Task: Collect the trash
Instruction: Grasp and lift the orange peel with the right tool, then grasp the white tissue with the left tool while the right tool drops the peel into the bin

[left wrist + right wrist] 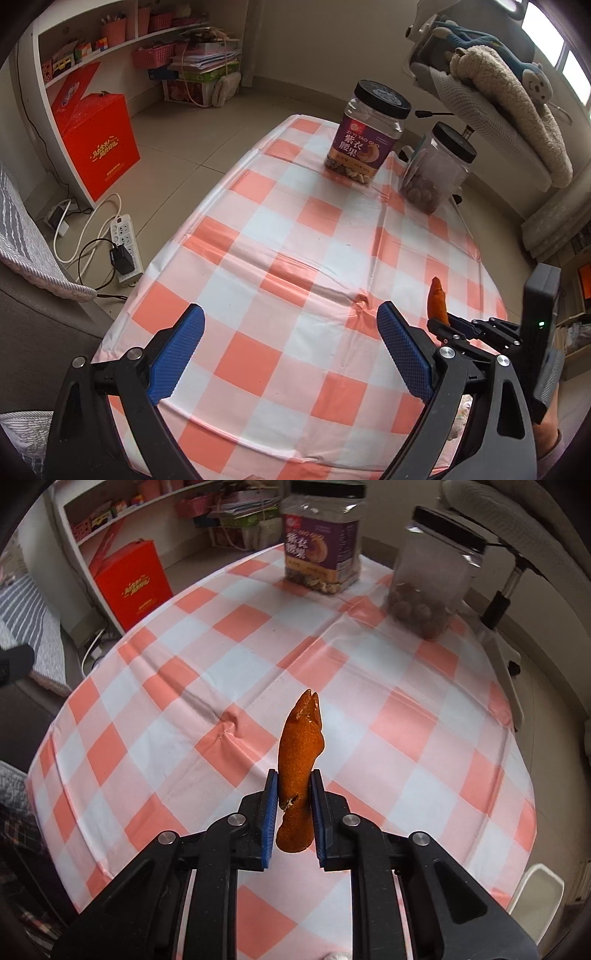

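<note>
Right hand-held gripper (pixel 293 794): jaws nearly closed, blue pads (pixel 270 812) pinching an orange peel (pixel 301 760) from both sides. Peel stands roughly upright between the pads, its lower end hanging below them, its tip sticking out well past the fingertips, clear of the surface (pixel 369 686). No earlier view, so only the grip itself is confirmed. Left hand-held gripper (pixel 290 347): jaws wide apart, nothing between them, pads (pixel 177 354) over the checked cloth, touching nothing visible. From the left wrist view, the peel shows just beside the left gripper's right finger, held up by the right hand-held gripper coming in from the right edge. Two black-lidded jars at the far end of the surface, well apart from both grippers: purple-label jar (pixel 321 550) and clear jar (pixel 432 579) with round brown items at the bottom. Red box (pixel 99 144) on the floor by the shelf (pixel 122 40).
</note>
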Available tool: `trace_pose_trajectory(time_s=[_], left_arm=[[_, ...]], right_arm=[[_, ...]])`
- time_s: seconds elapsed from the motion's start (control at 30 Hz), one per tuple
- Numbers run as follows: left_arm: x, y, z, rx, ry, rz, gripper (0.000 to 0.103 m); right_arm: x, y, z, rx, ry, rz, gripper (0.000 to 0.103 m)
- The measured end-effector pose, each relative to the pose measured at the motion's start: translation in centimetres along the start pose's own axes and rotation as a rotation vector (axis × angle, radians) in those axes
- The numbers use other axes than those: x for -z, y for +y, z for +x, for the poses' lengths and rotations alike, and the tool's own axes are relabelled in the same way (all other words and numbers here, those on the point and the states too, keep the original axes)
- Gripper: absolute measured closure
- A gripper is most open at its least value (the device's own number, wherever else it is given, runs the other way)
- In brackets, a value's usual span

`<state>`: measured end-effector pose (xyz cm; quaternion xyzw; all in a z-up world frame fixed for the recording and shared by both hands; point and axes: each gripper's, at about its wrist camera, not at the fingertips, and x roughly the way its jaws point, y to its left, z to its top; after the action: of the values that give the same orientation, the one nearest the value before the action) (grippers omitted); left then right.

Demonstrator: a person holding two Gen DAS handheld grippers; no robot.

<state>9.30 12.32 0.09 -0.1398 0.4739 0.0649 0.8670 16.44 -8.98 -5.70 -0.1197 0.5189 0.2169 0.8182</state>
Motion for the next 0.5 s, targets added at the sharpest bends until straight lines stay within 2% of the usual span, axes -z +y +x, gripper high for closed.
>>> trace_pose_trajectory(time_s=[0.2, 0.27, 0.5], left_arm=[[1.1, -3.2, 1.0, 0.066, 0.046, 0.033, 0.012], [1.7, -4.8, 1.4, 0.095, 0.064, 0.061, 0.012], [6.3, -13.4, 3.6, 0.199, 0.176, 0.282, 0.011]], right_arm=[[2.4, -4.7, -5.6, 0.039, -0.084, 0.211, 0.087], [3.7, -6.0, -7.6, 0.086, -0.119, 0.25, 0.087], [9.1, -10.3, -12.8, 0.208, -0.198, 0.382, 0.086]])
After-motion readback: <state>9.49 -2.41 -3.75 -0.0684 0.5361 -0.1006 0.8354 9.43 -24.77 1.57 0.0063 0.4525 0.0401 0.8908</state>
